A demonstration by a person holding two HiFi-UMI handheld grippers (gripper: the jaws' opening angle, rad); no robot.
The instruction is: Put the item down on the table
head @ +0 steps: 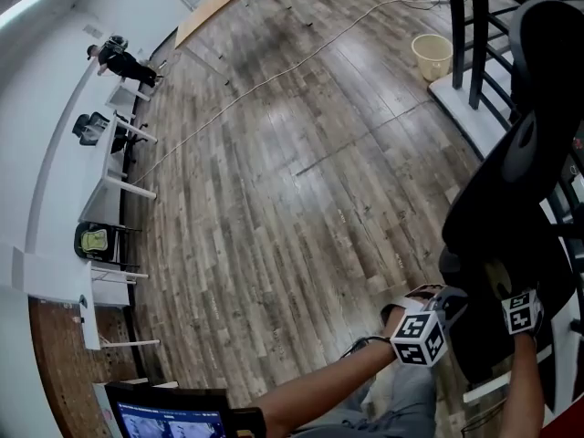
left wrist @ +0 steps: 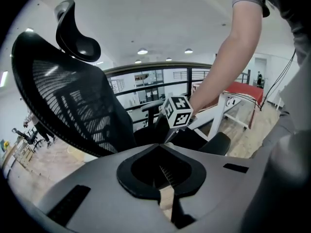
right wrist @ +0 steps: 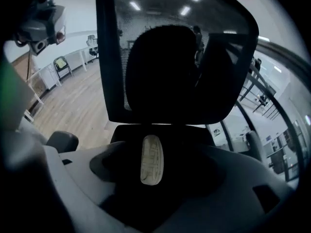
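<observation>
Black office chair [head: 516, 181] just beyond left tool [left wrist: 166, 198] and right tool [right wrist: 151, 160], both closed.

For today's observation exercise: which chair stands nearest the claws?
The black mesh office chair: it fills both gripper views, while the other chairs stand far off by the white desks.
</observation>
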